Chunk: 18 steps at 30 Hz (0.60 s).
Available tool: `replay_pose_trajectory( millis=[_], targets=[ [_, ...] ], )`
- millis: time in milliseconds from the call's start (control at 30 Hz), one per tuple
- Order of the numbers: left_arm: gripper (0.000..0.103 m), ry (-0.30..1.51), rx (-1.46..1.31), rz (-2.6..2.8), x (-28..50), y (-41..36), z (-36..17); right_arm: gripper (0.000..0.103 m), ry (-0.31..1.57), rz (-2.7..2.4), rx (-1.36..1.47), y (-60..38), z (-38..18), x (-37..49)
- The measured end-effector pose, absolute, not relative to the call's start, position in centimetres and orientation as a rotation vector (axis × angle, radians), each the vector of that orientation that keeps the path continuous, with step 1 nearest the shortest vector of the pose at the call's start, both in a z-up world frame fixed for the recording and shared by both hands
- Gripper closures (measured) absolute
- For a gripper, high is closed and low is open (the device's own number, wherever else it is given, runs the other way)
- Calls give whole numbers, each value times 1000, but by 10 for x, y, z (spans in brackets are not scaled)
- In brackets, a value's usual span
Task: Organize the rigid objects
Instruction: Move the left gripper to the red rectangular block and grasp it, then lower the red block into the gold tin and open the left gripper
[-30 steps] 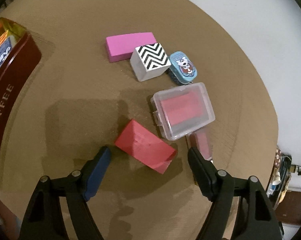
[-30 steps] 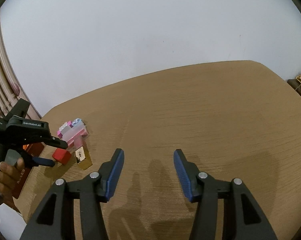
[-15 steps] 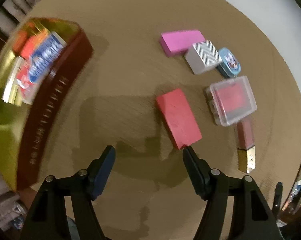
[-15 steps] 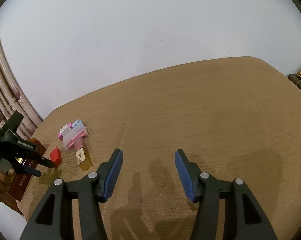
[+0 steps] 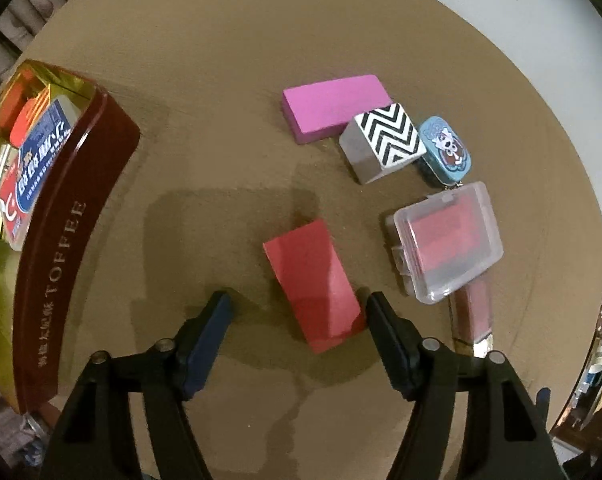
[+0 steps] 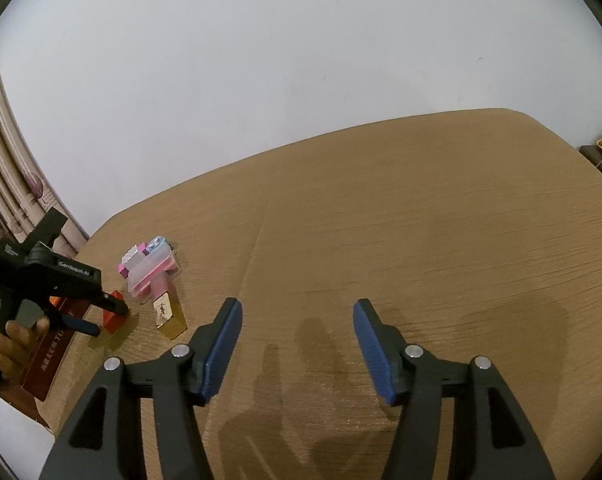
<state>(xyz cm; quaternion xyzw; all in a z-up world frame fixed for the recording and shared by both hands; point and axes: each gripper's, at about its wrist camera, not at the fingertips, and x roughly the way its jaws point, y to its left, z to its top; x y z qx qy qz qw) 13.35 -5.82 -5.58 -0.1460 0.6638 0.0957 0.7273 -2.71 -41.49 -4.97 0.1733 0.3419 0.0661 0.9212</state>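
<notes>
Blocks and little boxes lay on the brown counter. The left tool pointed straight down at them. Its jaws had just been closing, but they were still apart. The red block lay flat on the counter, and its near end sat between the two jaws. The right finger was just beside that end of the block, and I could not tell if it touched. The left finger was well apart from the block.

Past the red block lay a pink block. A block with black and white zigzags sat just beside it, and a small blue tin with a cartoon picture sat beside that. Nearer was a clear plastic box with something red inside. A dark red lipstick with a gold end poked out from under the clear box. Off to the left stood an open dark red toffee tin with packets inside.

The right tool hung over a bare part of the counter, well apart from the things. Its jaws had just been opening. They stood apart with nothing between them. In the right wrist view, a hand held the left tool's handle.
</notes>
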Motion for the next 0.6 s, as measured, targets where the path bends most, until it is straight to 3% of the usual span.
replay_pose_trajectory(
  millis=[67,133,367,600],
  targets=[
    [66,1460,-290,250,120,-53,-53,44,703,136,359,-416,-50,-28],
    [77,1444,-272,236,117,-48,-48,44,704,134,359,-417,-50,-30],
    [77,1358,-163,92,90,-50,-31,44,709,132,364,-419,-48,-30],
    [77,1208,-81,29,26,-24,27,44,726,119,363,-416,-49,-26]
  ],
)
